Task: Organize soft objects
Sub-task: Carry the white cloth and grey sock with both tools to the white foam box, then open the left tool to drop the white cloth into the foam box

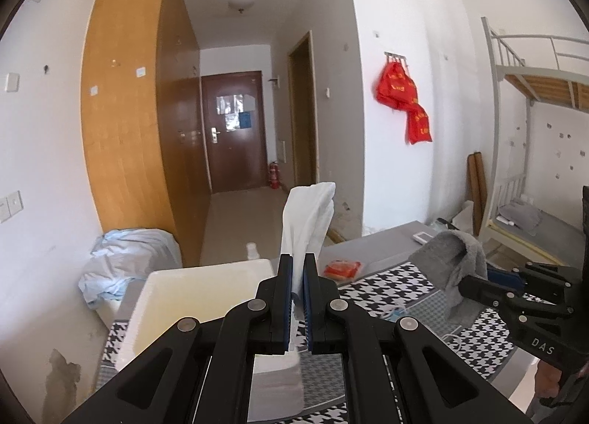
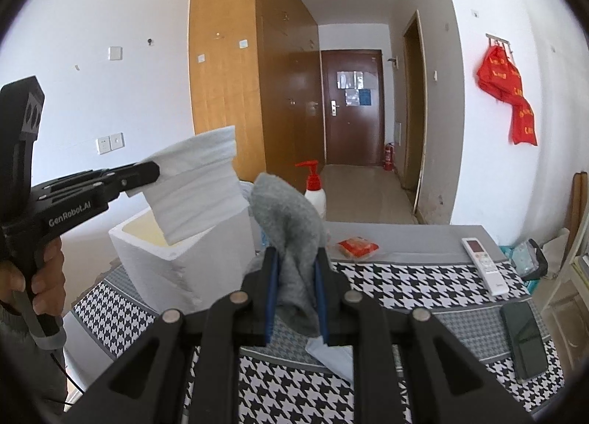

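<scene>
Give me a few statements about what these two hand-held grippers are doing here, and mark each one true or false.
1. The left hand-held gripper is shut on a white cloth. True.
2. The right hand-held gripper is open with nothing in it. False: it is shut on a grey cloth.
3. The white cloth already lies inside the white foam box. False: it is held up in the air by the box.
4. A remote control lies on the checked cover. True.
5. The pump bottle has a blue top. False: it is red.
</scene>
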`<control>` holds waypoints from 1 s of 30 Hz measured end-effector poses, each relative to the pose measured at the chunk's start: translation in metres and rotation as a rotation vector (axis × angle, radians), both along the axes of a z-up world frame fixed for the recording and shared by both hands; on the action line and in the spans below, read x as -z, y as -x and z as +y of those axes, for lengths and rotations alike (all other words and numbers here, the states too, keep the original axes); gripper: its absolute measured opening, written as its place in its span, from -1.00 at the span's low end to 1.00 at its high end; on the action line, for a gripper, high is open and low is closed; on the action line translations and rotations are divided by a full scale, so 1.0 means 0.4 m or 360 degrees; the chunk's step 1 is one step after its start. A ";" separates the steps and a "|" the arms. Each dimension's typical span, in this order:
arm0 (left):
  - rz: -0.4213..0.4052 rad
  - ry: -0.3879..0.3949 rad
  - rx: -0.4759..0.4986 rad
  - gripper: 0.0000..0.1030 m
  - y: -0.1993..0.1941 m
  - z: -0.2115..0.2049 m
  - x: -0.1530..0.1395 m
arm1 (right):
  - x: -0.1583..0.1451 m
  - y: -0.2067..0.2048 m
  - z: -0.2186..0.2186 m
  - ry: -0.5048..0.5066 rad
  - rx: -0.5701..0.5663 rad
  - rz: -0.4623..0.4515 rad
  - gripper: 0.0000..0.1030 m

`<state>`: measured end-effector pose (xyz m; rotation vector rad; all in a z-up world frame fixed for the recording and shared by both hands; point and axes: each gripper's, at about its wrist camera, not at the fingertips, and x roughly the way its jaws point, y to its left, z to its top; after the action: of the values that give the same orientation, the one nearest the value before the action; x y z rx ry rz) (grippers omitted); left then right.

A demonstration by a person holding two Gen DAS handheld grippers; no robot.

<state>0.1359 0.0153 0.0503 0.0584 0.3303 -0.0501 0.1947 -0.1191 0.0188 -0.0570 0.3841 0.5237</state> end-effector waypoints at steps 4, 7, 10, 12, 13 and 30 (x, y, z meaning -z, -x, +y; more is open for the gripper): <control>0.0001 0.0021 -0.0056 -0.89 0.004 0.025 0.001 | -0.001 -0.005 0.015 -0.0011 -0.0026 0.0000 -0.57; 0.0005 0.0036 -0.0092 -0.89 0.007 0.040 0.000 | -0.003 -0.006 0.028 -0.0022 -0.0055 -0.0008 -0.57; -0.0002 0.0035 -0.0126 -0.89 0.009 0.054 -0.004 | -0.007 -0.004 0.043 -0.0024 -0.0086 -0.0018 -0.57; -0.0003 0.0037 -0.0139 -0.89 0.011 0.063 -0.004 | -0.008 -0.003 0.055 -0.0022 -0.0105 -0.0023 -0.57; -0.0002 0.0039 -0.0150 -0.89 0.009 0.066 -0.004 | -0.009 -0.002 0.059 -0.0019 -0.0113 -0.0024 -0.57; 0.0125 0.0102 -0.0304 -0.89 -0.043 0.139 0.025 | -0.008 -0.004 0.117 -0.0027 -0.0200 -0.0023 -0.57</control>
<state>0.1532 0.0710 0.0403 -0.0386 0.4112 0.1264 0.1964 -0.0724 0.0218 -0.0687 0.3633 0.6503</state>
